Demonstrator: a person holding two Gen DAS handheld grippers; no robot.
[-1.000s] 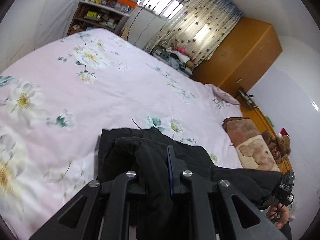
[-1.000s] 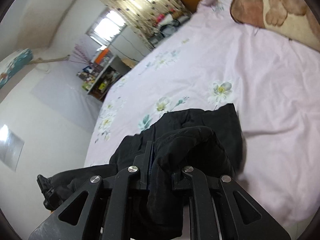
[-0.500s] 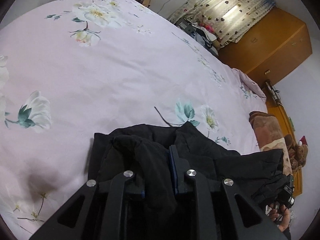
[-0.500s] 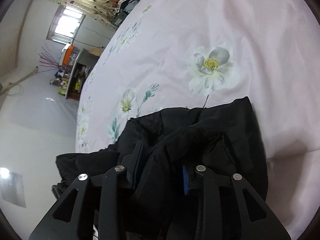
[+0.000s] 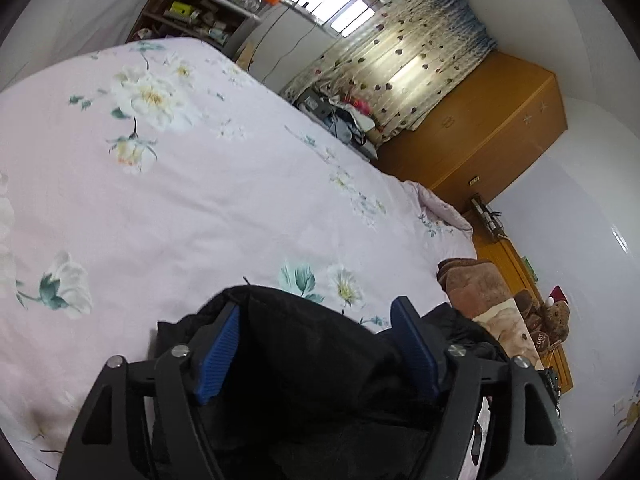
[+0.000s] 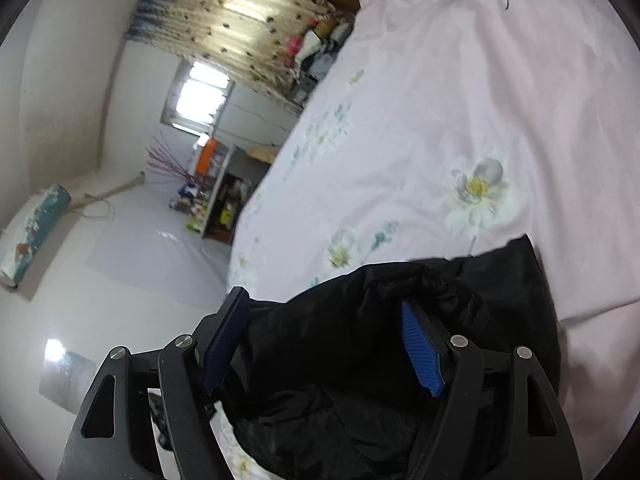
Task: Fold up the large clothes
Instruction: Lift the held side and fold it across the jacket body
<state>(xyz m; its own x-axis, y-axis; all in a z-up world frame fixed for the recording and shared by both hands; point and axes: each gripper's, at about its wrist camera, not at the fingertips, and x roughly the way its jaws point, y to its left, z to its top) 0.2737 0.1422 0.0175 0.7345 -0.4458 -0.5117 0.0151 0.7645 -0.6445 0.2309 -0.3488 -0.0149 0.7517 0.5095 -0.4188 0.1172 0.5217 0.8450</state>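
left tool [image 5: 316,344], right tool [image 6: 324,344]: just spread wide | black garment [image 5: 320,360]: bunched loose between jaws

"1897" on teddy bear's [image 5: 550,326] foot

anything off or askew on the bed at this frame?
Nothing damaged or spilled. The black garment lies bunched, not flat, near the edge of the floral bedsheet. Both the left tool and right tool have just been opening, with fabric between their unpressed pads.
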